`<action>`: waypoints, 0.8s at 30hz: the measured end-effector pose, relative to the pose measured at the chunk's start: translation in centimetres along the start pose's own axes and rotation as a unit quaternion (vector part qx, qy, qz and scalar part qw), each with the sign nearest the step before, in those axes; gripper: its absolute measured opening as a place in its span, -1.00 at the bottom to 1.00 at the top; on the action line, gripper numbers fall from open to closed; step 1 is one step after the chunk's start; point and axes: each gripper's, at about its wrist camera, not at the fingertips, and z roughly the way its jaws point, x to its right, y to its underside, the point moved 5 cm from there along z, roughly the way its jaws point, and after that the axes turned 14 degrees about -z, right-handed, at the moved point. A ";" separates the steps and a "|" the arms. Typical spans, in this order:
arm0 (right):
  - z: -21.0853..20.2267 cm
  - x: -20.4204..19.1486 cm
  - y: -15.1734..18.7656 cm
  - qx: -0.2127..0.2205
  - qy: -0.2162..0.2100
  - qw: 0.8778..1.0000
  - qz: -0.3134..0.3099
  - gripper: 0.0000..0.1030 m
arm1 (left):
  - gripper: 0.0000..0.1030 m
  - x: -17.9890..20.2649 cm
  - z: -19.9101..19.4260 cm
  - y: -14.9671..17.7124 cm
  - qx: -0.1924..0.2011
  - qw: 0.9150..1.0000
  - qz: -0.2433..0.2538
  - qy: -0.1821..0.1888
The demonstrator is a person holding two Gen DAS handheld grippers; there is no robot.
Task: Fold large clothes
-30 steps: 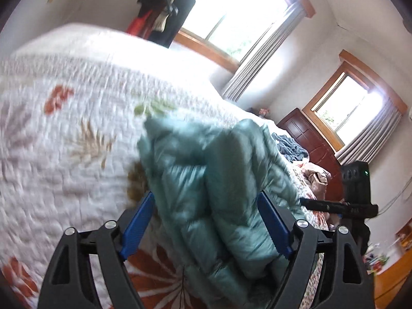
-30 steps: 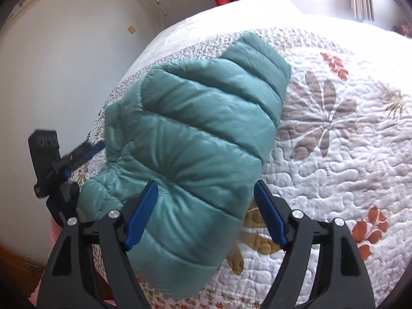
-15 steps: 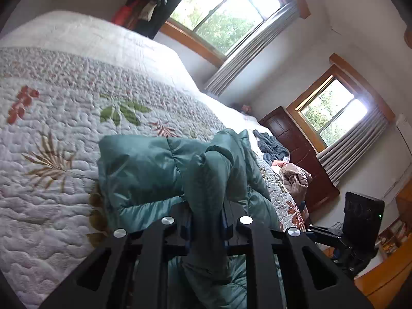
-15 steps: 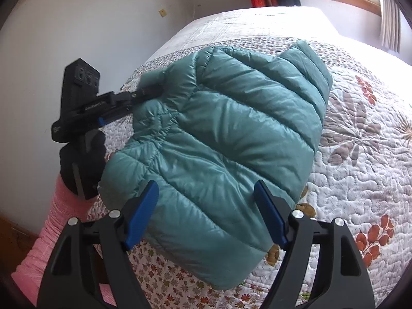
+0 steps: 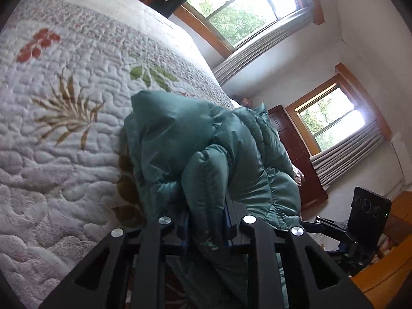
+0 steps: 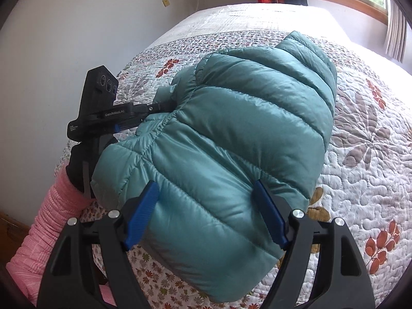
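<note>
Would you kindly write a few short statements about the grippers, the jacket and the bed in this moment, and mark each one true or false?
1. The left gripper is shut on a fold of the teal puffer jacket. True.
2. The right gripper is clamped on the jacket. False: its jaws stand wide open, one on each side of the jacket.
3. The jacket lies on a floral quilt. True.
4. The sleeve behind the left gripper is blue. False: it is pink.
</note>
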 end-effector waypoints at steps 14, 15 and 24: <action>-1.9 0.4 1.6 0.035 0.057 0.998 0.015 0.74 | 0.69 5.0 -5.0 3.0 0.108 0.976 0.060 -0.178; -2.3 0.4 1.8 0.041 0.067 0.997 0.015 0.75 | 0.74 5.4 -5.6 3.4 0.121 0.972 0.066 -0.191; -4.7 0.0 3.5 0.084 0.200 0.976 0.011 0.94 | 0.92 8.7 -7.7 7.8 0.166 0.941 0.110 -0.274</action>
